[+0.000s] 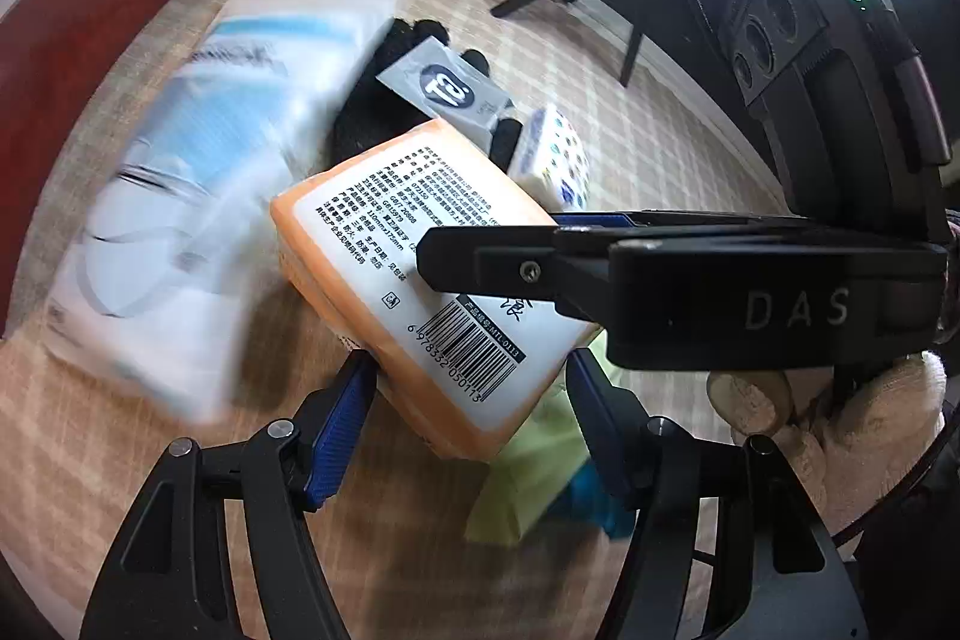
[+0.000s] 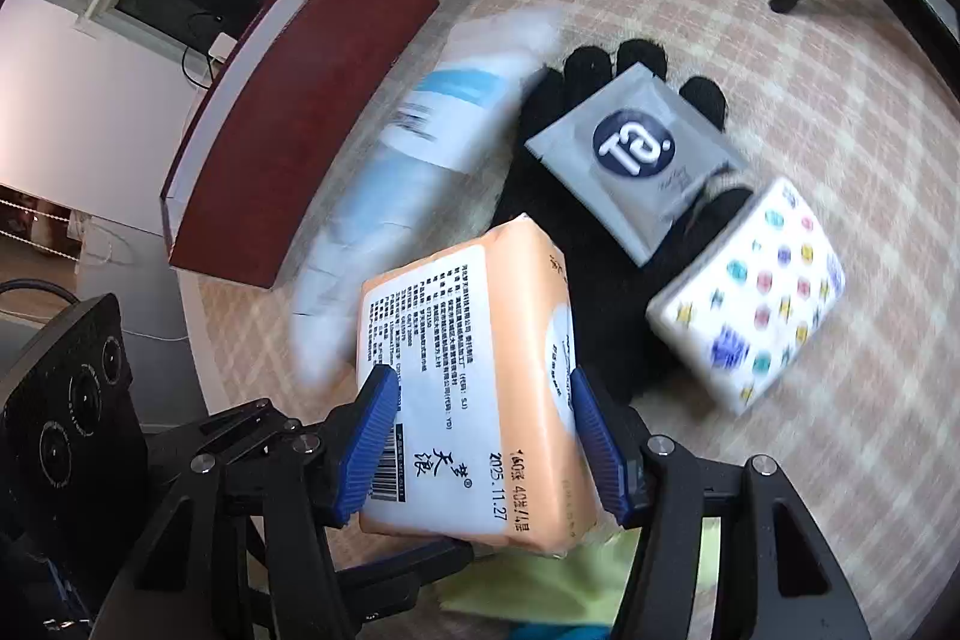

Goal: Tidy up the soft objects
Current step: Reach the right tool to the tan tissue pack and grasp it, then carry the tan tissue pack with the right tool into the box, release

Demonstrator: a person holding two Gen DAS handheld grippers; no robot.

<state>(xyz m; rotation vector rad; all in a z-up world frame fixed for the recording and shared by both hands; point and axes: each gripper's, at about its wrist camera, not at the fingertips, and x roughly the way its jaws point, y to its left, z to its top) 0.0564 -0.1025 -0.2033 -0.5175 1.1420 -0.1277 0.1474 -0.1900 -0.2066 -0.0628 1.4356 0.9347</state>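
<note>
Right up against the lens, the right gripper [image 2: 483, 436] has its blue ribbed pads on both long sides of the orange plastic-wrapped tissue pack [image 2: 465, 382], holding it tilted above the desk [image 2: 840, 70] with its checked beige cloth. Left gripper [image 1: 468, 424] stands wide around the same pack's lower corner; I cannot tell whether either pad presses it. So it's one soft pack between two tools, and that's the worry: if both pull differently, the slick wrap could slide out of the pads and drop.

Below sits a crowded landing zone. Biggest is the dark red cardboard box [image 2: 312, 112] at the left, then the long white-and-blue plastic bag [image 2: 420, 172], blurred. Next come the black knitted glove [image 2: 588, 220], the lime-green cloth [image 2: 540, 586] directly under the pack, the white tissue pack with coloured dots [image 2: 756, 292], and the grey square sachet [image 2: 636, 160] lying on the glove. A fall here could knock the sachet off or nudge the dotted pack aside.
</note>
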